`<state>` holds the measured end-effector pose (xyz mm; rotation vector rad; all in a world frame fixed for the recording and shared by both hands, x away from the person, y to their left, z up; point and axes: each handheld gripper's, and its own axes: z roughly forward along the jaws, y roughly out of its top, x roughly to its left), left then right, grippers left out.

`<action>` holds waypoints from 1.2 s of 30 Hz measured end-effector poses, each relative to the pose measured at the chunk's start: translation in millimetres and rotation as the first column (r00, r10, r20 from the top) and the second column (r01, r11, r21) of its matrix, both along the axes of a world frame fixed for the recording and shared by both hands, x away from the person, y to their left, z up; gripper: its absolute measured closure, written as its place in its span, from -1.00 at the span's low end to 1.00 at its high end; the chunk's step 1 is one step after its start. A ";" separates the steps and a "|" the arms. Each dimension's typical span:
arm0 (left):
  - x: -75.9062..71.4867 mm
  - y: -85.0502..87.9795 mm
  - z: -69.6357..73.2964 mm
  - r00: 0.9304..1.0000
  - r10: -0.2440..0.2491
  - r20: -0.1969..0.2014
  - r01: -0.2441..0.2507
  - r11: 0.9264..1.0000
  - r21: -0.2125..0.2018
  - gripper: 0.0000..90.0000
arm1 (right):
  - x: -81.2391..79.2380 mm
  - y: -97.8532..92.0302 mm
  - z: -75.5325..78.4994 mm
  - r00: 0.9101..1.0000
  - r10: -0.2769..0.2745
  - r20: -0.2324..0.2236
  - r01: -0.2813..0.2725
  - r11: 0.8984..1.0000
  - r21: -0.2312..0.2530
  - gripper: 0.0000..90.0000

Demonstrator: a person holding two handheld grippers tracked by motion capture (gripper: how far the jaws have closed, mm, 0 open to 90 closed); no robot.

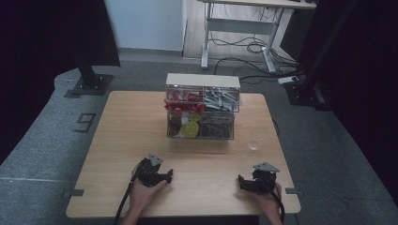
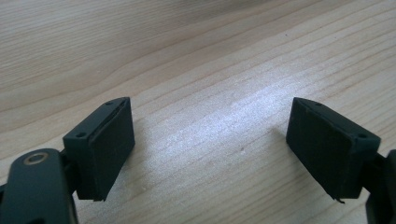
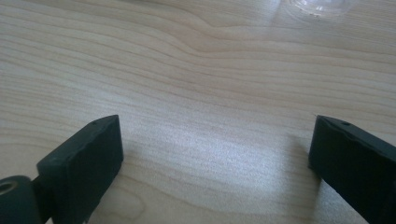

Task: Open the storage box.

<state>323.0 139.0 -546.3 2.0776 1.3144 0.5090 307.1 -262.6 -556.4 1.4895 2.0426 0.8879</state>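
My left gripper (image 1: 164, 176) rests low over the near left of the wooden table (image 1: 126, 140), held by a hand. In the left gripper view it (image 2: 210, 112) stands open, with bare wood between its black pads (image 2: 109, 140). My right gripper (image 1: 244, 183) sits at the near right, also in a hand. The right gripper view shows it (image 3: 217, 126) open wide over bare wood. A clear glass (image 1: 255, 143) stands on the table ahead of the right gripper, and its base (image 3: 320, 5) touches the top edge of that view.
A clear compartment box (image 1: 202, 107) with a beige top stands at the table's middle back. It holds red pieces upper left, grey pieces upper right, yellow-green pieces lower left and dark pieces lower right. Cables and a desk frame (image 1: 244, 35) lie on the floor beyond.
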 end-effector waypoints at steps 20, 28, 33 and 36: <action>-11.8 9.0 11.0 0.998 0.032 0.049 -0.030 0.999 -0.045 -0.33 | -8.1 -2.4 0.8 1.000 0.020 0.024 -0.021 1.000 0.004 -0.71; -16.1 11.7 19.1 0.994 0.087 0.062 -0.084 0.996 -0.041 -0.22 | -8.7 -2.8 0.9 0.999 0.023 0.024 -0.023 1.000 0.005 -0.69; -18.5 14.5 23.6 0.993 0.090 0.076 -0.085 0.994 -0.064 -0.07 | -8.8 -3.2 0.9 0.999 0.022 0.024 -0.023 1.000 0.006 -0.69; -20.3 15.7 26.9 0.992 0.089 0.094 -0.081 0.993 -0.088 -0.04 | -8.7 -3.3 0.8 0.999 0.023 0.024 -0.023 1.000 0.006 -0.69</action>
